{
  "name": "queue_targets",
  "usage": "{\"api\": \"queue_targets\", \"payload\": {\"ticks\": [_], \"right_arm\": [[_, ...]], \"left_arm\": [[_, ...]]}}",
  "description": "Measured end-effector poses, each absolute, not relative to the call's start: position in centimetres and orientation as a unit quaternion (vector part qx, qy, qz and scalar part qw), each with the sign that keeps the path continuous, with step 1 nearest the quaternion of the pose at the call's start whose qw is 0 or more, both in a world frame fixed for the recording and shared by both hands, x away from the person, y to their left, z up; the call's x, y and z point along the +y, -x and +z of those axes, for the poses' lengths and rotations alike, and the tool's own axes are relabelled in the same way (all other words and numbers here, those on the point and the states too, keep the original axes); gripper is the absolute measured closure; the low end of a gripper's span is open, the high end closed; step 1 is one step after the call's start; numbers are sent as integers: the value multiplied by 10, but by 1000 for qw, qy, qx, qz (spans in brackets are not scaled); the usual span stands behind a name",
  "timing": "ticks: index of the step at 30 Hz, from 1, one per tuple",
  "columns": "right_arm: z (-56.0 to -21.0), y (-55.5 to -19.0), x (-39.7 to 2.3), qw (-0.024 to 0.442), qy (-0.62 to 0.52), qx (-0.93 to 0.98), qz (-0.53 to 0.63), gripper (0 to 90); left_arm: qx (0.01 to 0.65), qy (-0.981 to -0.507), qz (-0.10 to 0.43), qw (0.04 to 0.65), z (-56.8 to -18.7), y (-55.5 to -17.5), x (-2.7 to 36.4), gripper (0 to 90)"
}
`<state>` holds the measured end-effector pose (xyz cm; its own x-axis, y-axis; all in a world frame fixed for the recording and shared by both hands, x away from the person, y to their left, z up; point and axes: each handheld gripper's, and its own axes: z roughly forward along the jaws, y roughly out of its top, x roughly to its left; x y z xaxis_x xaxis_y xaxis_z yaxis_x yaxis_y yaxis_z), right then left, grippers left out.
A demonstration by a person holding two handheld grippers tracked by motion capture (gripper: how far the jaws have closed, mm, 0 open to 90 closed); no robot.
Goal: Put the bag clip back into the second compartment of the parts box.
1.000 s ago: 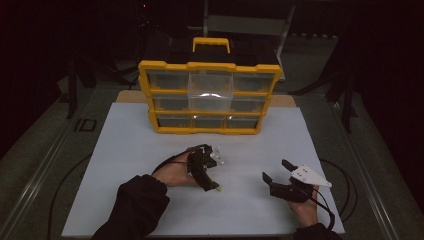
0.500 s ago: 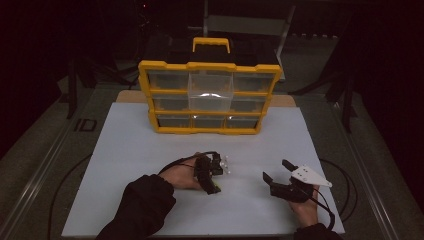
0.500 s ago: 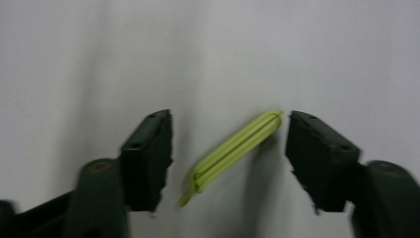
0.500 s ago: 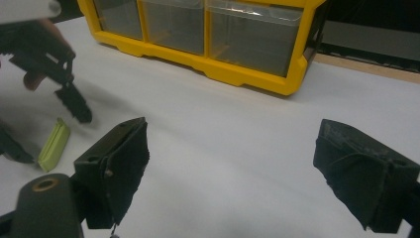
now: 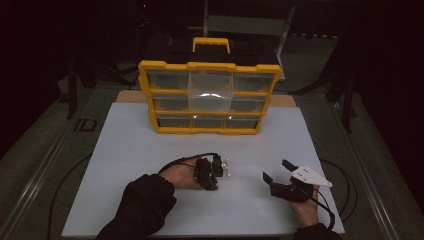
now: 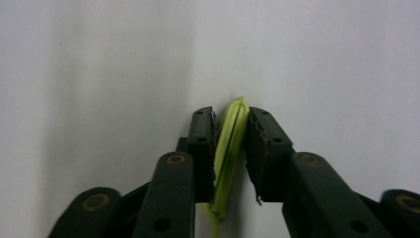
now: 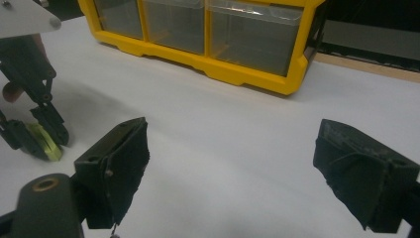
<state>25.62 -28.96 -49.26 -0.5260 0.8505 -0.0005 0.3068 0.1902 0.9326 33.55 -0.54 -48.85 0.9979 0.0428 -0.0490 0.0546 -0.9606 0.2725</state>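
Left gripper [image 6: 230, 148] pinching a thin yellow-green ring [image 6: 229, 148] edge-on against the white tabletop [image 5: 150, 150], jaws closed on it. Right gripper [image 7: 237, 168] resting nearby with jaws spread wide, facing the yellow drawer organizer [image 5: 210, 97].

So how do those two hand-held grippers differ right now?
The left hand-held gripper has its jaws closed on a thin yellow-green item, while the right hand-held gripper has its jaws spread wide with nothing between them. The left one points down at the white mat; the right one faces the yellow drawer organizer. Both have black jaws and are held low over the mat.
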Motion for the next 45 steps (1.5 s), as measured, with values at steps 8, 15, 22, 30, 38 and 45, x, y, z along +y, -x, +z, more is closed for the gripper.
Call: {"api": "queue_targets", "payload": {"ticks": [8,15,22,30,38,45], "right_arm": [[-493,-256,-290,275,-402,721,494,137],[-493,-256,-290,273,-400,721,495,138],[-493,-256,-290,272,-397,721,499,138],[-493,-255,-289,273,-393,720,503,136],[-493,-254,-288,273,-390,719,506,135],[-491,-253,-289,274,-381,716,516,129]], "left_arm": [[24,-994,-16,105,-486,-333,1,752],[22,-995,-16,98,-486,-333,2,807],[37,-995,-12,97,-482,-335,9,810],[66,-990,2,128,-464,-339,23,807],[84,-984,7,156,-449,-341,36,806],[91,-982,18,163,-437,-342,42,806]]}}
